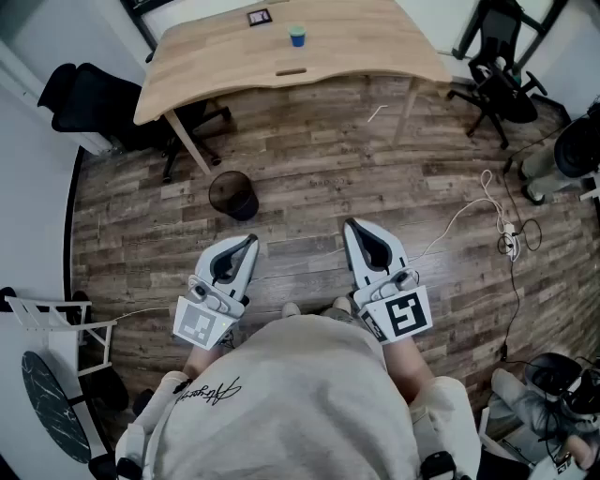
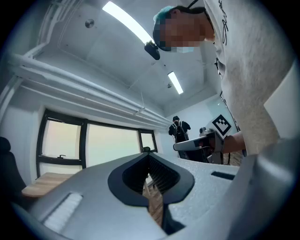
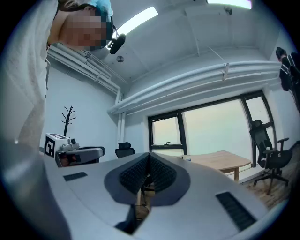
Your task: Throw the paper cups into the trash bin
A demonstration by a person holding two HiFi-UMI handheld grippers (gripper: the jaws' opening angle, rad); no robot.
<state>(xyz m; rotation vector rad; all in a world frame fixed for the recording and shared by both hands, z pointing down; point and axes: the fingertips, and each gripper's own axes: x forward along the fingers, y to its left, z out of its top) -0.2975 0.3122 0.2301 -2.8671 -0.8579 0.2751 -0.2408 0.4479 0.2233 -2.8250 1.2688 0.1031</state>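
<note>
We hold our two grippers out in front of us, over the wooden floor point(image 1: 309, 169). The left gripper point(image 1: 249, 242) is shut tight. Its two jaws meet tip to tip and there is nothing in it. The right gripper point(image 1: 352, 226) is shut the same way and it holds nothing too. They sit side by side with a gap between them, and both point away from us toward the surface point(image 1: 366, 52).

The surface is made of light wood and stands across the floor, well away from us. One small blue paper cup point(image 1: 297, 36) stands upright on it, about midway from side to side. A flat black thing point(image 1: 259, 17) lies near the cup, to its left.

The trash bin point(image 1: 232, 195) is round and black. It stands on the floor just beside the foot of the surface's left leg, between the surface and our left gripper. The cup and the bin are well apart.

A black chair point(image 1: 497, 70) stands to the right of the surface, and white cables point(image 1: 487, 211) lie on the floor on that side.
</note>
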